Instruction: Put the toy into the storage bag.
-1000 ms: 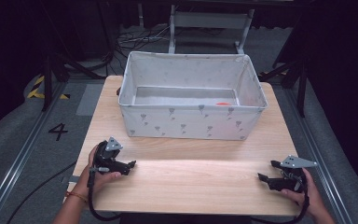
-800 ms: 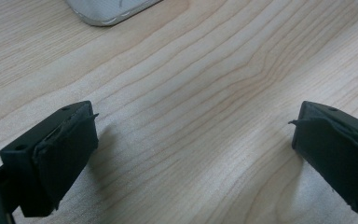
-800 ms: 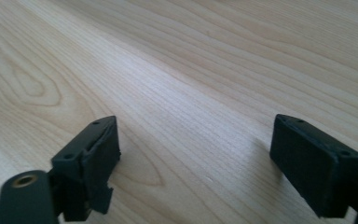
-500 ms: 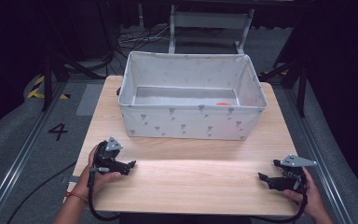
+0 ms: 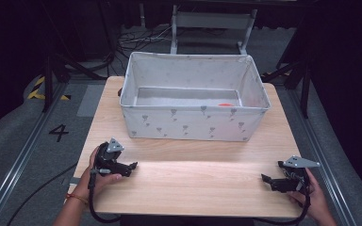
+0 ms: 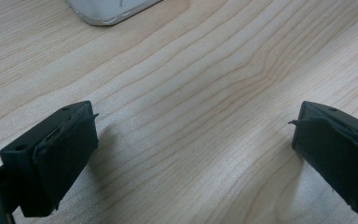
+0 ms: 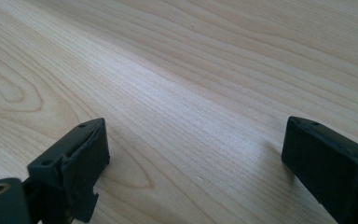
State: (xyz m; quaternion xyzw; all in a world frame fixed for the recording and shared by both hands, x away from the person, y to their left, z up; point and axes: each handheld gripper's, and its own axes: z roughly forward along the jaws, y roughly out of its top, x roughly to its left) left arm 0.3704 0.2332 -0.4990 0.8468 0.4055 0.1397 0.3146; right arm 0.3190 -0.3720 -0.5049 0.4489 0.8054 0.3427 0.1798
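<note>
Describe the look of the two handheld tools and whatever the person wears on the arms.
Both are black. The left tool and the right tool each carry a grey three-cornered plate on top and trail a black cable. Up close, each has two blocky black jaws with small screw holes and worn, ragged-edged pads. No sleeves reach the forearms; the left wrist wears a thin orange band.

Left gripper: held in your left hand, jaws spread wide, pointing inward. Right gripper: held in your right hand, jaws spread wide, pointing inward, well apart from the left.
</note>
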